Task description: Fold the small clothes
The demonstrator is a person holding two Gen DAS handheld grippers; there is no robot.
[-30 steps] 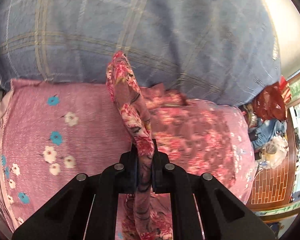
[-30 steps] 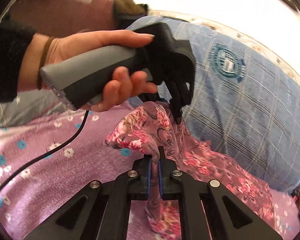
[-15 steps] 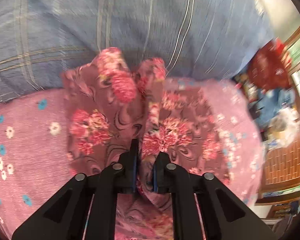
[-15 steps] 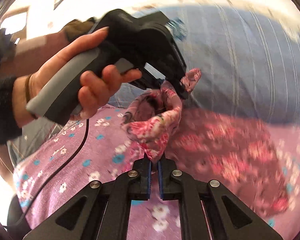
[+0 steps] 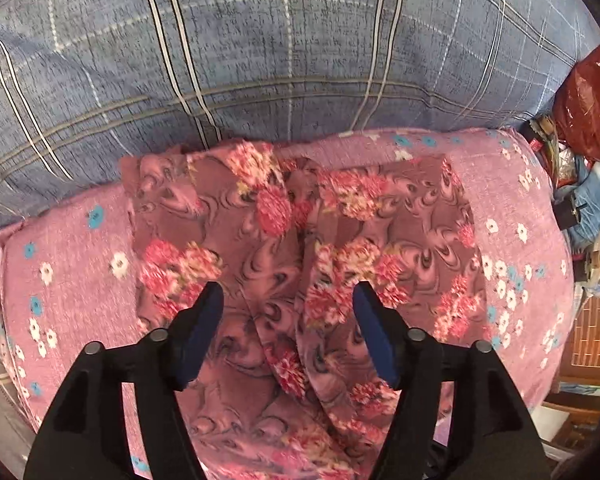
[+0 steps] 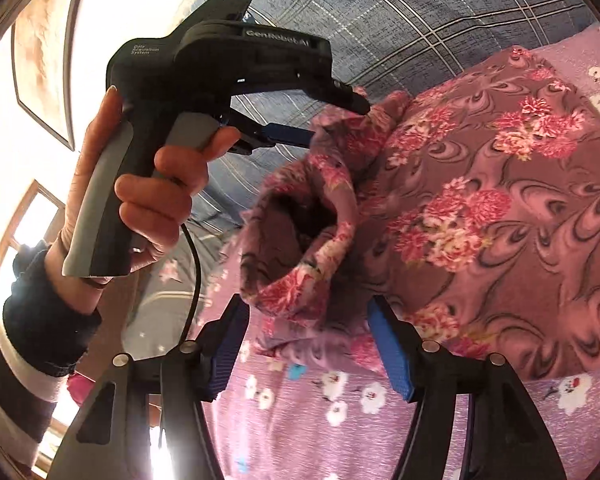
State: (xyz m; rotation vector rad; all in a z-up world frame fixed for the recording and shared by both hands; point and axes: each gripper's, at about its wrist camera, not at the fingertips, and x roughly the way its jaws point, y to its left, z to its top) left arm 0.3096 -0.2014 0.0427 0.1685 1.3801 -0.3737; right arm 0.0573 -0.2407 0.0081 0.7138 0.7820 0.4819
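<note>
A mauve garment with red flower print [image 5: 300, 248] lies folded on the pink flowered cushion [image 5: 72, 264]. It also shows in the right wrist view [image 6: 480, 208], with one rolled open end [image 6: 300, 240] toward the camera. My left gripper [image 5: 287, 300] is open just above the garment, holding nothing. My right gripper [image 6: 308, 324] is open, its jaws on either side of the rolled end. The left gripper also shows in the right wrist view [image 6: 332, 116], held in a hand, its open fingers at the garment's far edge.
A blue plaid cushion [image 5: 260, 48] stands behind the pink one. A red bag [image 5: 588, 108] and a pile of clutter [image 5: 596, 216] sit off the cushion's right end. A black cable [image 6: 196, 272] hangs from the left gripper's handle.
Both grippers have opened and let go of the garment, which now lies on the pink cushion. Before, each gripper pinched a lifted part of it.
</note>
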